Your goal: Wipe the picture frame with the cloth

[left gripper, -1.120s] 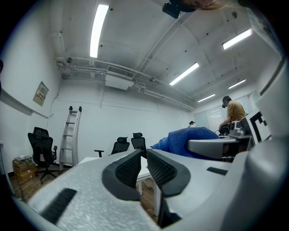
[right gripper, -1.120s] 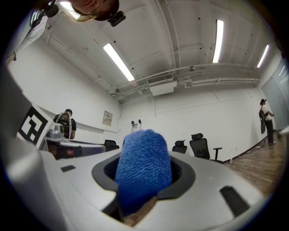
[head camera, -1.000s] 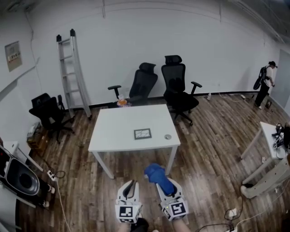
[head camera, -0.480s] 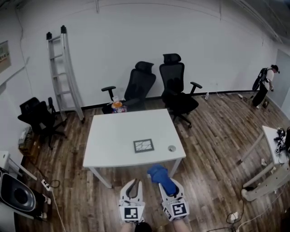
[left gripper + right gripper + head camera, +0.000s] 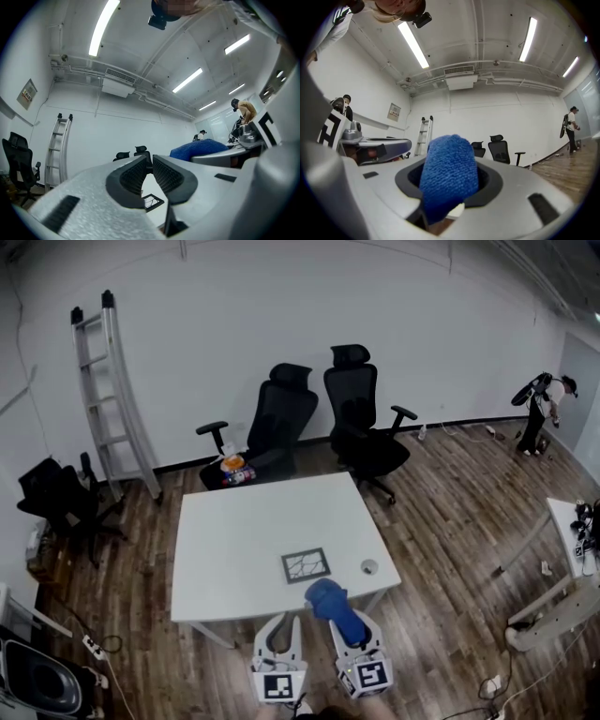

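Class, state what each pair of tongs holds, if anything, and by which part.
Right tongs clamp the blue cloth by its near end, and the rest bunches out past the jaws. Left tongs are shut on nothing.

My left gripper (image 5: pixel 151 169) and right gripper (image 5: pixel 449 183) wear pale grey, faintly speckled shells, with a dark slot sunk into each jaw. Black ribbed pads (image 5: pixel 132 174) line the inner faces. Behind each sits a white cube (image 5: pixel 278 684) printed with black square markers.
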